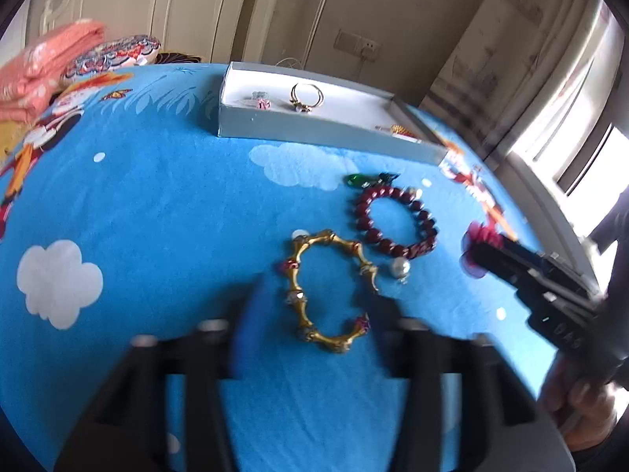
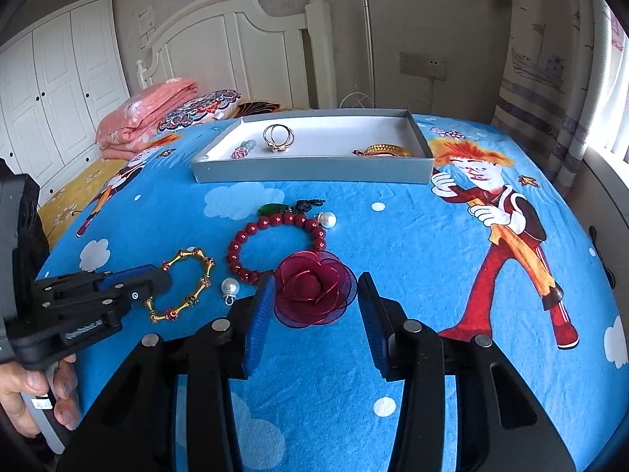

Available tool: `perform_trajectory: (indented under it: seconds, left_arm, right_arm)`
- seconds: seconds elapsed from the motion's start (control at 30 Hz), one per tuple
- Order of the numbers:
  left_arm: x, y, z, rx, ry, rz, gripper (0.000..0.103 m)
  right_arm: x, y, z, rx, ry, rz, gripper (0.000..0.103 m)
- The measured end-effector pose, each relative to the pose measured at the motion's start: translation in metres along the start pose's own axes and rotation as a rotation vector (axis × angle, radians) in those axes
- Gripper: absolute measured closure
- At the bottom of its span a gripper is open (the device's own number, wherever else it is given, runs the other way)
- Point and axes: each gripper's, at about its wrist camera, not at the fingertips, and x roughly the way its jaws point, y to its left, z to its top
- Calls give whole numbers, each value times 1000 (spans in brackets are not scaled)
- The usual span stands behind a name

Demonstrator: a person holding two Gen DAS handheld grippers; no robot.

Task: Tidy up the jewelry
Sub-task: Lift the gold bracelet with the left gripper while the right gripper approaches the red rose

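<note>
Right gripper [image 2: 316,295] jaws wide around red rose [image 2: 314,295]; left gripper [image 1: 314,299] jaws wide around gold bracelet [image 1: 328,291], mid-bed.

We see soft matt printed blue cloth bedsheet [image 2: 354,373]. Gold segmented metal bracelet [image 2: 182,285] shiny. Dark red bead bracelet [image 2: 275,246] glossy, smooth. We note sheer gauzy red fabric rose [image 2: 314,295], wire-edged. White pearl beads [image 2: 229,287] lustrous. Grey matt cardboard tray [image 2: 314,171]. Black matt plastic grippers [image 2: 314,306], ribbed blue pads [image 2: 257,326].
</note>
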Motion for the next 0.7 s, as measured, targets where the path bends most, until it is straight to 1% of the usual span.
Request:
perform_trajectory:
  seconds: [0.03, 0.1, 0.13, 0.17, 0.2, 0.23, 0.27, 0.3, 0.33, 0.4, 0.43, 0.5, 0.57, 0.6, 0.63, 0.7]
  left_arm:
    - [-1, -2, 0, 7, -1, -1, 35]
    - [1, -11, -4, 58, 19, 16, 33]
    - [3, -17, -6, 85, 26, 26, 29]
    - [4, -23, -8, 124, 29, 45, 28]
    - [7, -33, -12, 190, 36, 85, 28]
    - [10, -39, -15, 235, 42, 125, 33]
    - [12, -44, -17, 269, 41, 165, 44]
    - [12, -47, -17, 302, 36, 187, 62]
    - [13, -45, -15, 296, 43, 179, 71]
    - [13, -45, -14, 320, 50, 216, 80]
    - [12, -45, -14, 325, 50, 211, 86]
    - [12, -44, -14, 324, 44, 203, 87]
    - [8, -40, -11, 295, 25, 163, 91]
    - [4, -37, -9, 280, -4, 164, 103]
    - [2, -35, -7, 273, -8, 167, 103]
    - [3, -28, -4, 240, -2, 146, 103]
  right_arm:
    - [0, 0, 0, 1, -1, 0, 61]
    - [-1, -1, 0, 3, -5, -2, 61]
    - [-2, -1, 0, 3, -6, -3, 61]
    - [-2, -1, -1, 3, -8, -5, 61]
    - [-3, -1, -1, 3, -10, -6, 61]
    - [-3, -1, -1, 4, -12, -8, 61]
    - [-4, -2, -1, 6, -13, -8, 61]
    - [-4, -3, -1, 8, -13, -8, 61]
    - [-4, -3, -1, 10, -13, -8, 61]
    - [-4, -4, -1, 12, -13, -7, 61]
    - [-4, -4, -1, 10, -13, -7, 61]
    - [-4, -4, -1, 12, -15, -5, 61]
    - [-5, -5, -1, 14, -19, -5, 61]
    - [-6, -5, -1, 16, -23, -4, 61]
    - [-7, -4, -1, 16, -25, -4, 61]
    - [-7, -4, -1, 15, -27, -4, 61]
